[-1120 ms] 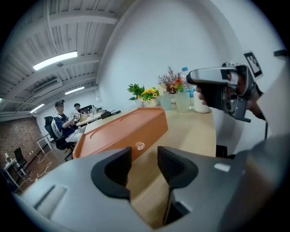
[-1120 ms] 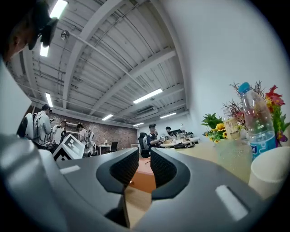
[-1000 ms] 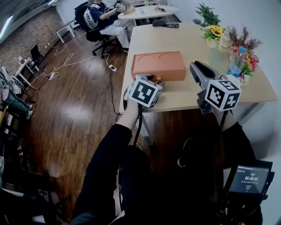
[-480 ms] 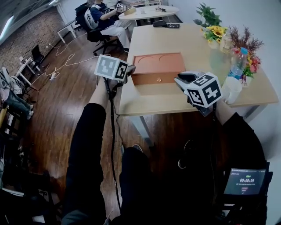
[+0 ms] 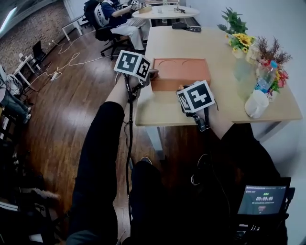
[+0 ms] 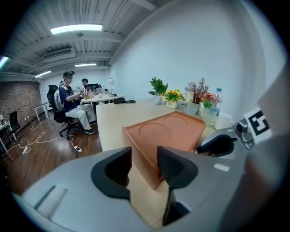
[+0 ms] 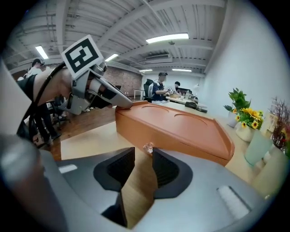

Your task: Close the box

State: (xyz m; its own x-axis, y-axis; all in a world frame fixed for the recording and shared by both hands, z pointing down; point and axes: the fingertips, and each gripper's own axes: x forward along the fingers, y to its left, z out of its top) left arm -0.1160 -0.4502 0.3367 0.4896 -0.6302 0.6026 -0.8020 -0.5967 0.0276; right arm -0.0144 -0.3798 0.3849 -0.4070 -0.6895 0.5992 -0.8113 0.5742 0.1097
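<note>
Moved in: left gripper (image 6: 144,156), right gripper (image 7: 143,156); both parted, empty; box (image 5: 179,72) just ahead.

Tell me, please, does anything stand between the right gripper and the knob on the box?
Nothing visible does. Only bare table lies between the right gripper, jaws apart, and the clear knob on the front of the box.

We take this for an open-plan office: at the top of the head view a person (image 5: 109,10) sits in an office chair (image 5: 93,9) by a round worktop (image 5: 165,10), a brick wall (image 5: 28,26) fills the upper left, and strip lights (image 6: 76,29) line the bare ceiling (image 6: 122,11).
</note>
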